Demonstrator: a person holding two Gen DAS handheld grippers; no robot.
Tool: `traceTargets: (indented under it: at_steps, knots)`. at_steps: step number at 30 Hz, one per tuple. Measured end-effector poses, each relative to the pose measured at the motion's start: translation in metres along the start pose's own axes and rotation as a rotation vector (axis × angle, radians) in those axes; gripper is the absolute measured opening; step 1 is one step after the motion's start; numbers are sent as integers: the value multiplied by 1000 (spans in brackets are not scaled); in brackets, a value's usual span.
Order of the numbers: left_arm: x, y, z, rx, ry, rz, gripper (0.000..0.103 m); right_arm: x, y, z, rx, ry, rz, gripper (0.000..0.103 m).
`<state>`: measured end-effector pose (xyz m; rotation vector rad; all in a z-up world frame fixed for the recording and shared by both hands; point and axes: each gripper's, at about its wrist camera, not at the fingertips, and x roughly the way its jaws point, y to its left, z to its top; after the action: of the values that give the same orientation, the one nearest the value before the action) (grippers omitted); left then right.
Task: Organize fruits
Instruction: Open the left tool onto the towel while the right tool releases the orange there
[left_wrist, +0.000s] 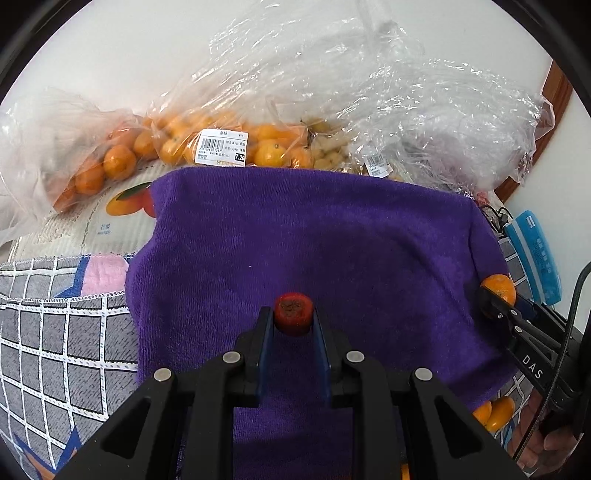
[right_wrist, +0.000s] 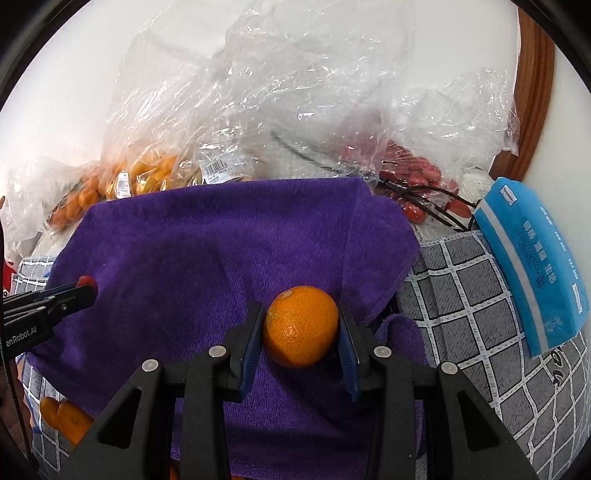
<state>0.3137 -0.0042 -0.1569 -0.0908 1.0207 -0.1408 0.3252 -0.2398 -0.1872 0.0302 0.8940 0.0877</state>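
Home setting: patchwork quilt (right_wrist: 465, 295), purple towel (left_wrist: 314, 240), supermarket-labelled fruit bags (left_wrist: 221, 144), tissue pack (right_wrist: 532, 266), white wall.

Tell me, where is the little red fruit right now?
The little red fruit sits pinched in the left gripper, low in its wrist view, over the purple towel.

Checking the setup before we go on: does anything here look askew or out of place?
The purple towel is rumpled: its right edge is folded over, just beyond the orange. Two loose oranges lie off the towel at its near left corner.
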Motion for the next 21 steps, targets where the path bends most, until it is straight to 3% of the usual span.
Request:
traceTargets:
  at_steps: [13, 21]
  knots:
    - [3, 0, -5, 18, 44, 5, 24, 5, 5, -4, -21, 34, 4, 39]
    - [-18, 5, -7, -14, 16, -8, 48, -25, 5, 1, -6, -21, 8, 65]
